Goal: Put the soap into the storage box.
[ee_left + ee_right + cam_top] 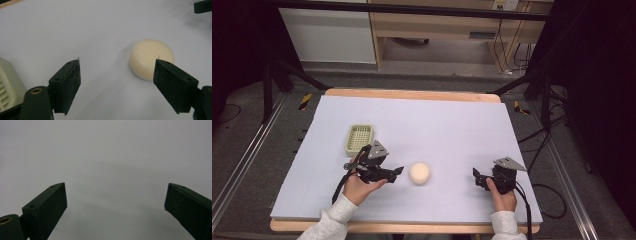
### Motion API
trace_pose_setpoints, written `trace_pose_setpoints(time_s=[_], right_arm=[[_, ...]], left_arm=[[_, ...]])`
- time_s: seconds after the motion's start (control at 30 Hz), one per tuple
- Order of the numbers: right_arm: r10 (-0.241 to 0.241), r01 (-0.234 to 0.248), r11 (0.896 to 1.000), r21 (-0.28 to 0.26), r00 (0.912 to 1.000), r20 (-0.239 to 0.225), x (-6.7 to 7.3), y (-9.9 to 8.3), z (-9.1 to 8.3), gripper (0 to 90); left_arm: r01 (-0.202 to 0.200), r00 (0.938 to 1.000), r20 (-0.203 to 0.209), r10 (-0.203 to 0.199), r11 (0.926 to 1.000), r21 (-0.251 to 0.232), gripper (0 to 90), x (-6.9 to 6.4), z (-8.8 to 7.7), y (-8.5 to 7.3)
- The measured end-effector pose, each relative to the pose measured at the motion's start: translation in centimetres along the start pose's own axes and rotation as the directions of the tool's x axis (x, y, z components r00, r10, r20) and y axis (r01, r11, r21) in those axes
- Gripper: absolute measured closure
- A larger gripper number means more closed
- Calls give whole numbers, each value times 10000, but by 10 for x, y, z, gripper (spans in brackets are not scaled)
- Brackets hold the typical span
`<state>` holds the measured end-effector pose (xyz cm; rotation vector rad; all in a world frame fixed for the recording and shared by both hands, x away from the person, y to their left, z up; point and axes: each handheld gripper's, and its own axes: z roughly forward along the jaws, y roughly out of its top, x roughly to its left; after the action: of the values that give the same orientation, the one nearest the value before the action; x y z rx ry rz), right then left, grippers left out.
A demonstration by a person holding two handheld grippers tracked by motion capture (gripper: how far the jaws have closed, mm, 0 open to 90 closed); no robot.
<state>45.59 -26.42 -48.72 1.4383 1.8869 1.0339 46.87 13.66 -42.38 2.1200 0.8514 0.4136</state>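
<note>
We hold the left tool (399, 171) low over the bench (452, 125), pointing toward the puck (419, 173), a cream-coloured round disc lying flat near the middle of the bench's near half. The tool's tips sit just beside the puck without touching it. In the left gripper view the jaws stand apart with bare bench between them; the puck (150, 57) lies ahead of them, toward the right-hand jaw, which covers a little of the puck's near edge from this angle. The pads do not press on it.

A pale basket (359, 138) rests on the bench behind our left hand (359, 187), close to it; its corner (8, 85) shows at the left edge of the left gripper view.

We hold the right tool (476, 176) well apart from the puck, on the right side of the bench, pointing toward it. Its jaws stand wide apart in the right gripper view, with bare bench between them.
</note>
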Motion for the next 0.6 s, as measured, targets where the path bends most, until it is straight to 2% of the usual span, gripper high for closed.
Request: trace_pose_setpoints(time_s=[0.6], right_arm=[[2, -2, 10000, 9, 10000, -13, 0, 0, 0, 46]], left_arm=[[-328, 9987, 385, 320, 9993, 189, 185, -18, 15, 10]])
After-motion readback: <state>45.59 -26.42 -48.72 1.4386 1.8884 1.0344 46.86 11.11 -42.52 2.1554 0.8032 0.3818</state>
